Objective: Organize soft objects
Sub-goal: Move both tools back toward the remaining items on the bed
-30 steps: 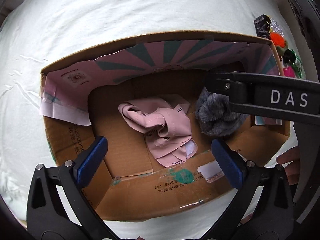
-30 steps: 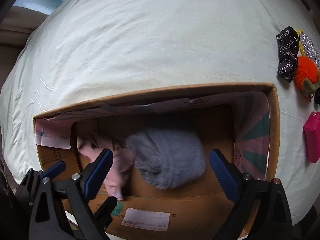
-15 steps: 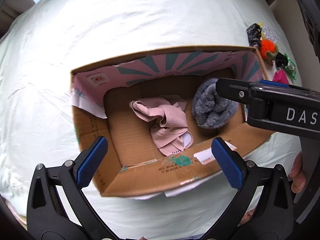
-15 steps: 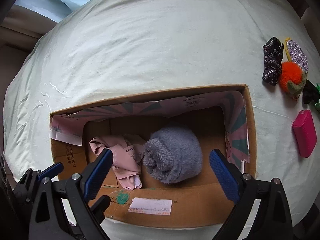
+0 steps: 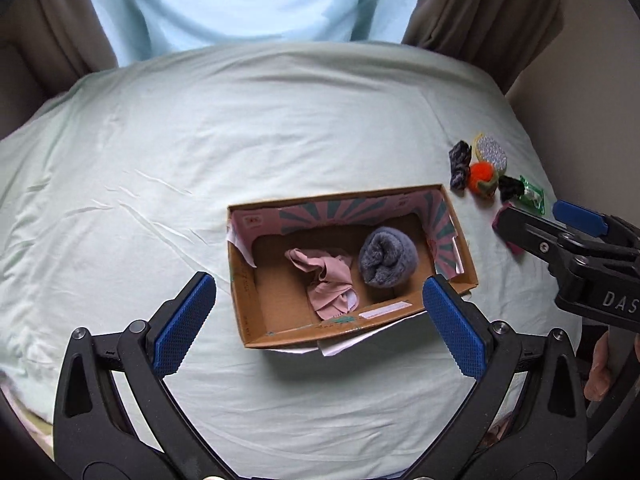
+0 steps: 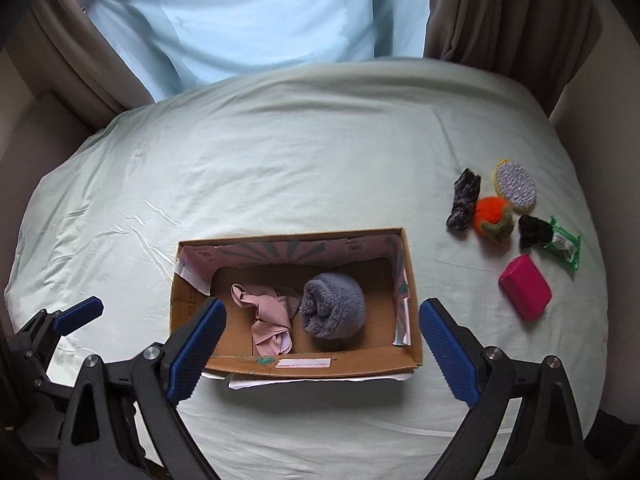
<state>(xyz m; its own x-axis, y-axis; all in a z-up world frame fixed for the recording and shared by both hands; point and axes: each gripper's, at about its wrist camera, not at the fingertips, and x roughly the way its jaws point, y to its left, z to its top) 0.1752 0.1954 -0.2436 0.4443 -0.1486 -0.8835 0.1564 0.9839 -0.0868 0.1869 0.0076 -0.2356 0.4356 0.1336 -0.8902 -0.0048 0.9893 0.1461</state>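
Box: the cardboard box (image 6: 412,354) sits mid-bed on the pale sheet (image 6: 280,168); it holds the pink cloth (image 6: 268,320) and the grey fleece roll (image 6: 334,310), touching.
Loose items: dark scrunchie (image 6: 464,204), orange pompom (image 6: 490,218), glitter pad (image 6: 516,186), black piece (image 6: 534,230), green packet (image 6: 566,246) and pink pouch (image 6: 526,292), clustered right of the box.
Left gripper (image 5: 316,324): spread wide, empty.
Right gripper (image 6: 320,354): spread wide, empty.
Handling: probably light and squashy; pinch your pick across its bulk. The packet may slip.
Room: open sheet all round; mind the box's right wall.
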